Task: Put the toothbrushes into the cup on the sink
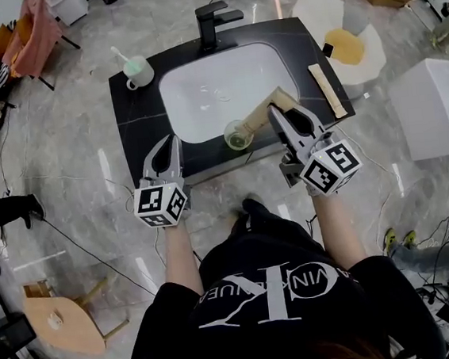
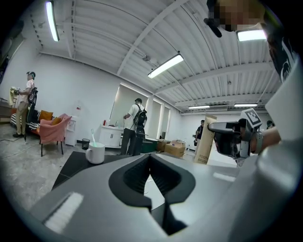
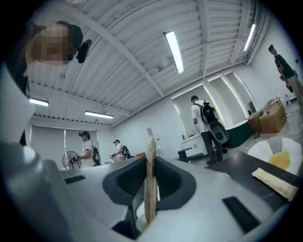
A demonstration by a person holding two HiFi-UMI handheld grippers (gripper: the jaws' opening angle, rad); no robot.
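Observation:
A white cup (image 1: pixel 138 70) with a toothbrush in it stands at the back left of the black sink counter (image 1: pixel 134 120). My right gripper (image 1: pixel 281 113) is shut on a tan toothbrush box (image 1: pixel 269 106), held over the basin's front right edge. A round pale piece (image 1: pixel 238 136) shows at the box's near end. In the right gripper view the box (image 3: pixel 150 175) stands edge-on between the jaws. A second boxed toothbrush (image 1: pixel 327 90) lies on the counter's right side. My left gripper (image 1: pixel 167 145) is shut and empty at the counter's front edge. From it I see the cup (image 2: pixel 96 152) and the held box (image 2: pixel 204 140).
A black faucet (image 1: pixel 216 20) stands behind the white basin (image 1: pixel 214 80). A pink chair (image 1: pixel 33 31) is at the far left, a cream and yellow seat (image 1: pixel 346 46) and a white box (image 1: pixel 440 104) at the right. Several people stand in the room.

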